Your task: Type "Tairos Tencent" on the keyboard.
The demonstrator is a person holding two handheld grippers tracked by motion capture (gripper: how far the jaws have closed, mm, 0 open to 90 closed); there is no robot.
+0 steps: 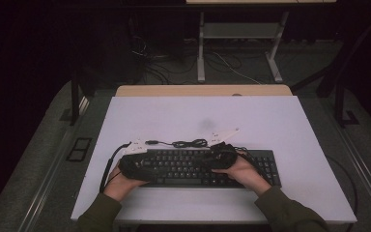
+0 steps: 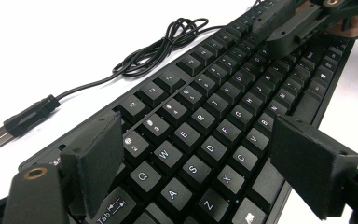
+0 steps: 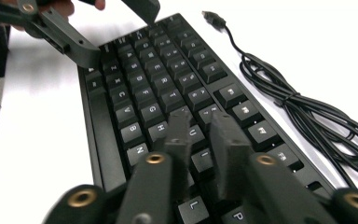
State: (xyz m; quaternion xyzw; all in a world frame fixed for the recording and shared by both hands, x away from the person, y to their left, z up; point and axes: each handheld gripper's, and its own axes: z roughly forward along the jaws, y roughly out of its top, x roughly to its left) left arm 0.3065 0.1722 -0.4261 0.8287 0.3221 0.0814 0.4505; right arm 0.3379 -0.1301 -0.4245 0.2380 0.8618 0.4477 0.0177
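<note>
A black keyboard lies near the front of the white table. Its coiled black cable rests just behind it and ends in a loose USB plug. My left gripper hovers over the keyboard's left end, open wide, its jaws either side of the letter keys. My right gripper is low over the middle keys, its jaws a narrow gap apart with nothing gripped. Each gripper points toward the other.
The person's hands and green sleeves come in from the bottom edge. Bare white tabletop stretches behind and beside the keyboard. Beyond the table's far wooden edge stands a desk frame with cables on a dark floor.
</note>
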